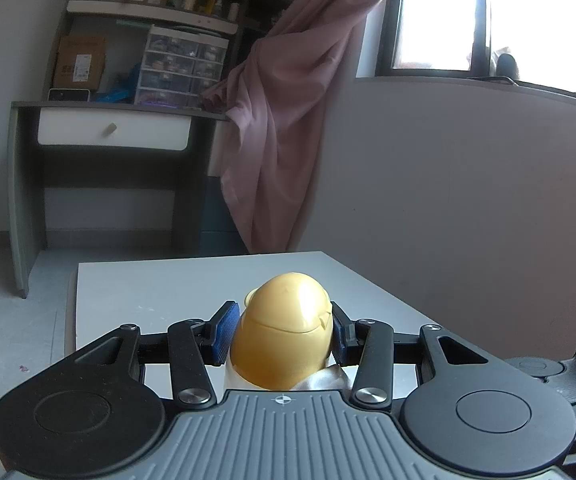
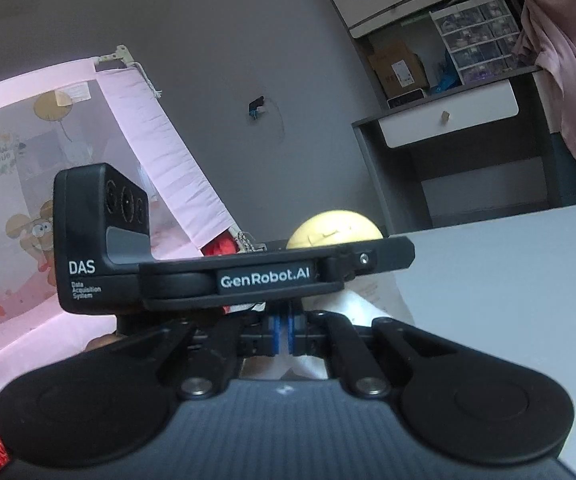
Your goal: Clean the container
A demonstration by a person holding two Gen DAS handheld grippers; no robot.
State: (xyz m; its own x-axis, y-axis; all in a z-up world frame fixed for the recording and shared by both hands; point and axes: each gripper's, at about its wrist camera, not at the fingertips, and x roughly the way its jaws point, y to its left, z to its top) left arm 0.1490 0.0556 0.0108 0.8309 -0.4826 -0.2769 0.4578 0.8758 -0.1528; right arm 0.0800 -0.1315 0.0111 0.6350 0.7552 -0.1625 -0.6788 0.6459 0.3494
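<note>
- Left claw (image 1: 284, 332): I have its blue pads clamped on either side of the container (image 1: 286, 328), a white-bodied bottle with a gold domed cap, held above the near end of the desk (image 1: 160, 280).
- Right claw (image 2: 286, 330): pads pressed together on a strip of white cloth (image 2: 351, 304), which I judge to be the wipe; it sits just beside and below the left unit.
- Step in hand, as I judge it: wiping the body. I keep the left grip firm and steady, and draw the cloth along the white body under the cap, without pulling sideways enough to twist the bottle loose.
- In the way: the left unit's housing (image 2: 248, 272) crosses the right view and hides most of the container; only the cap top (image 2: 333, 228) shows.
- Surroundings: pink curtain (image 1: 288, 120), shelving unit with drawer (image 1: 114, 130), pink printed panel (image 2: 48, 160); all well apart.
</note>
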